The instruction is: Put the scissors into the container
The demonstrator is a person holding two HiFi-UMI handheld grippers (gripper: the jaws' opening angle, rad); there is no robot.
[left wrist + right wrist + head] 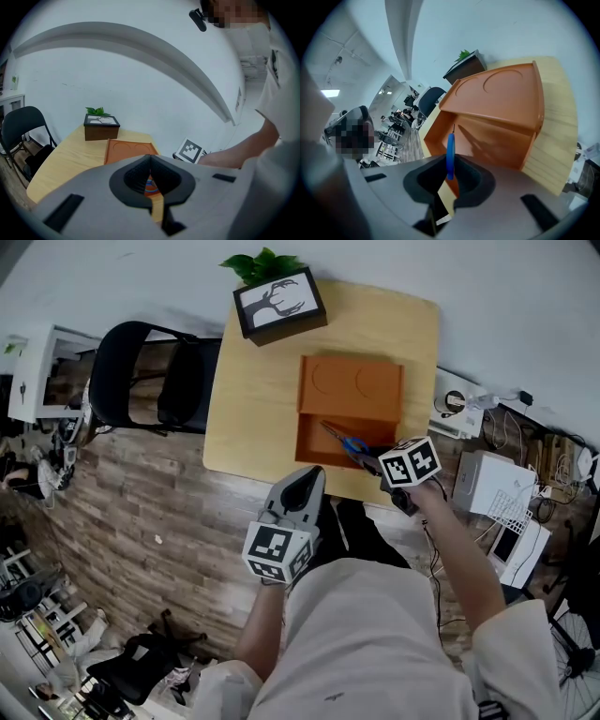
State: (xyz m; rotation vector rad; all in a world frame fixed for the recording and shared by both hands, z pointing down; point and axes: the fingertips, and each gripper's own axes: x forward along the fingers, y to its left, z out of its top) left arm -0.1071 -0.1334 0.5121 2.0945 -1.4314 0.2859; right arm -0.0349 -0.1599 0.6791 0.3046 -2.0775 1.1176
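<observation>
orange plastic container (352,381) | scissors with blue handles (354,445) | light yellow wooden counter (253,418) | black box with white picture (278,304) | green leafy plant (262,263) | grey left claw (307,486), black-and-white squares on its cube

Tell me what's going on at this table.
A person is working with two handheld grippers. The right gripper is shut on the blue handle of the scissors and holds them, blades first, in the open front part of the orange container on the table. The scissors are not yet released. The left gripper is shut on nothing and held back near the person's body.
</observation>
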